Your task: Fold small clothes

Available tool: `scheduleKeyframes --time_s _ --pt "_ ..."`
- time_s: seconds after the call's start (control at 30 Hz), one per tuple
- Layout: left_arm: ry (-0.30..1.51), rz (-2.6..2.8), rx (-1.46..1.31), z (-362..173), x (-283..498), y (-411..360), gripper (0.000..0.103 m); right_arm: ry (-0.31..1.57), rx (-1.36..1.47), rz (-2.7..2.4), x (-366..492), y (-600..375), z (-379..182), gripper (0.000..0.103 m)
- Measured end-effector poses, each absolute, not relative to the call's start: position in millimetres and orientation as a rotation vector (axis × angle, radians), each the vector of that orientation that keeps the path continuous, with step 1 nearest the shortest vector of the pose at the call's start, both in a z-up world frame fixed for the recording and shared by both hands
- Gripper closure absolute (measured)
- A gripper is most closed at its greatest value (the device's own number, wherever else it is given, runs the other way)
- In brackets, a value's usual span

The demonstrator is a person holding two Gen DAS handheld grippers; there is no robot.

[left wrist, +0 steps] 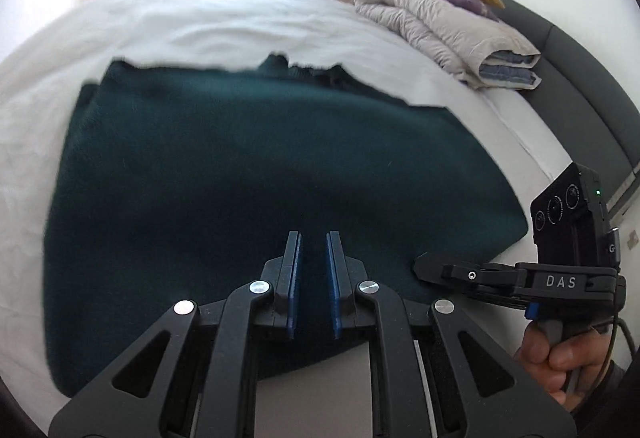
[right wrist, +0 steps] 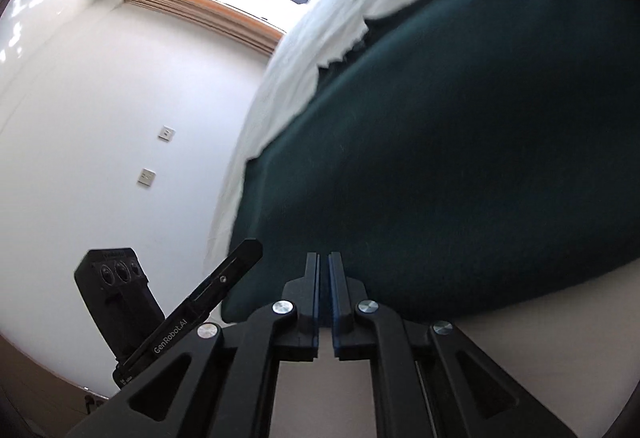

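On the white bed sheet (left wrist: 208, 26) lies a dark teal garment (left wrist: 240, 174), spread mostly flat, its near hem reaching the mattress edge below both grippers. The cloth looks like a soft, matte fleece or knit with a faint nap: probably light, limp and not slippery, so it should drape and crease wherever it is lifted. The far edge is uneven, with a small bunched hump that may be a collar or sleeve; I cannot tell which.

The left gripper (left wrist: 314, 238) hovers over the near hem, its blue-padded fingers (left wrist: 295, 278) drawn nearly together with a narrow gap; whether they pinch any cloth I cannot tell. The right gripper (right wrist: 323, 258) has its fingers closed together at the near corner of the garment, and no cloth shows between them. A hand (left wrist: 560, 366) grips its handle.

Best holds, I judge, are the 2 near corners of the hem, pinching a single layer. A folded quilted duvet (left wrist: 444, 30) sits well apart.
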State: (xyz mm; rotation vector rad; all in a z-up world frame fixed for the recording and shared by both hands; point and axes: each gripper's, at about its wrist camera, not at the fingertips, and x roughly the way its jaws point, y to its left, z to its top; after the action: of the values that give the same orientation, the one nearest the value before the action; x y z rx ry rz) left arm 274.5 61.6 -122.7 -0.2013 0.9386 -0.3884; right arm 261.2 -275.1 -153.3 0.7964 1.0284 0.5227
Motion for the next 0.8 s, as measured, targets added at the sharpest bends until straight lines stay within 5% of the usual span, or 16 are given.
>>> scheduleKeyframes --time_s 0.53,0.8 --pt "0.903 -0.389 -0.352 -138 252 127 0.092 0.723 1.0 0.075 211 -484 -151 0.103" --pt "0.793 -0.327 -0.336 -82 262 140 0.092 0.694 0.871 0.15 237 -444 -100 0.095"
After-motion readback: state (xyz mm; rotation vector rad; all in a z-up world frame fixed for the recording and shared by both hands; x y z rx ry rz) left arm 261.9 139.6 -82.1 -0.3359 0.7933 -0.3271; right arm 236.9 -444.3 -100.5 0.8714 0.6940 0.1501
